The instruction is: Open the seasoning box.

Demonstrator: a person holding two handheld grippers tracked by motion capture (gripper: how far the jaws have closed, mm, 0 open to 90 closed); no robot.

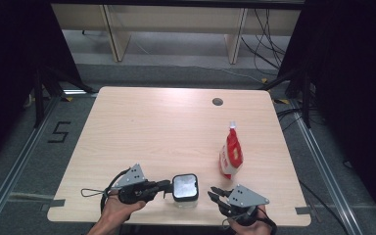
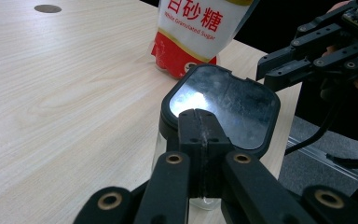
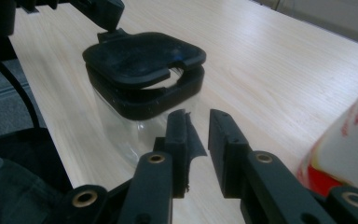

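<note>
A clear jar with a square black lid stands near the table's front edge. The lid sits slightly tilted, raised on one side. My left gripper is shut, and its tips rest against the lid's left edge; the same tips meet a small tab on the lid. I cannot tell whether the tab is pinched. My right gripper hovers just right of the jar, its jaws a narrow gap apart with nothing between them. A red and white sugar pouch stands behind it.
The wooden table has a round cable hole at the far right. The jar and both hands are close to the front edge. Dark curtains flank the table, and wooden furniture legs stand behind it.
</note>
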